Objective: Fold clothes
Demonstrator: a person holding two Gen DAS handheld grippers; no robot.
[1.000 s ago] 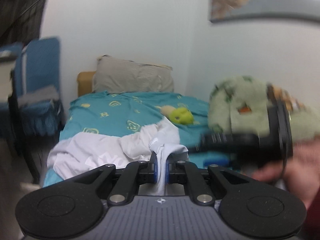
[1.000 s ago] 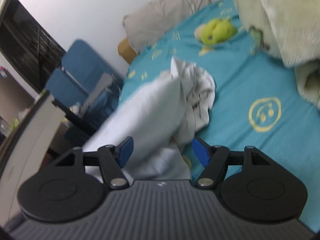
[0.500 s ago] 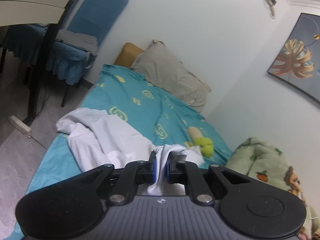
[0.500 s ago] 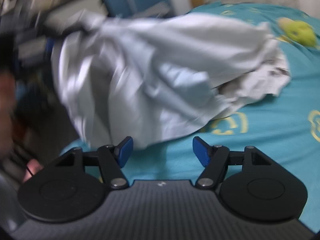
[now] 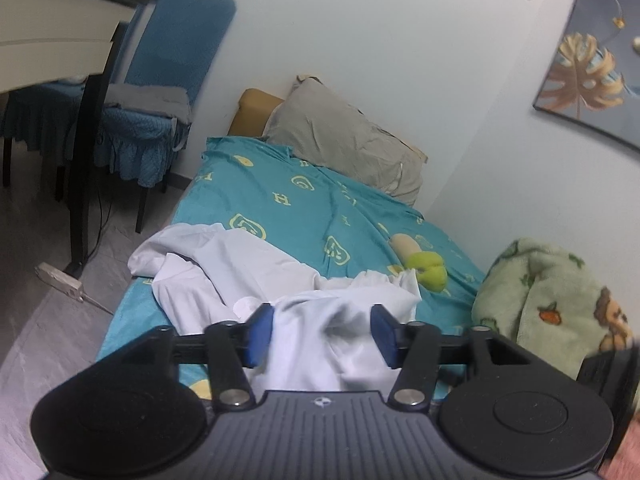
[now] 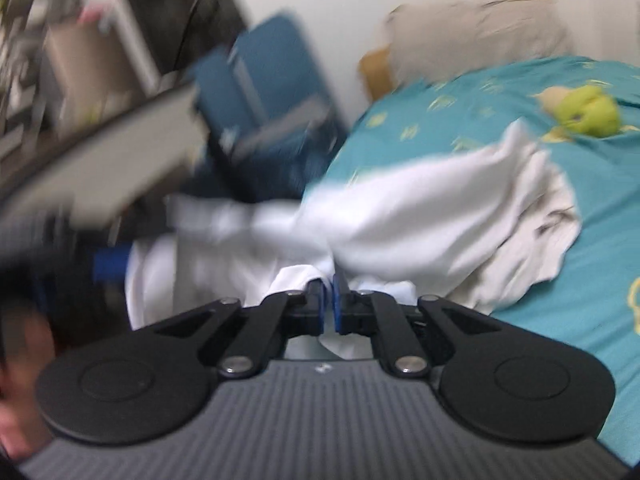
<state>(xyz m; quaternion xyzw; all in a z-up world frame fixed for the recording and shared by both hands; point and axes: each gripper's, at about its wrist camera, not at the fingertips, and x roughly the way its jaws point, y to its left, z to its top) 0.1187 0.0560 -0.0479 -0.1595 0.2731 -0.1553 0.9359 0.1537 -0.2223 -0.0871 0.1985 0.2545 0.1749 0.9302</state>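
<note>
Both grippers swapped — left gripper [image 5: 322,334] now spread, right gripper [image 6: 328,304] pinching white garment [image 6: 400,224].

Garment [image 5: 248,272] lies on bed [image 5: 280,200]; pillow [image 5: 344,140] behind; chair [image 5: 160,80] left.

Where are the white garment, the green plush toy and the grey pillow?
white garment [image 5: 248,264], left wrist view, flat upper panel.
green plush toy [image 5: 430,274], left wrist view, its green body.
grey pillow [image 5: 344,140], left wrist view, middle of its face.

Left claw [image 5: 322,334] spread wide, right claw [image 6: 328,306] pinched nearly closed, both pointing forward
</note>
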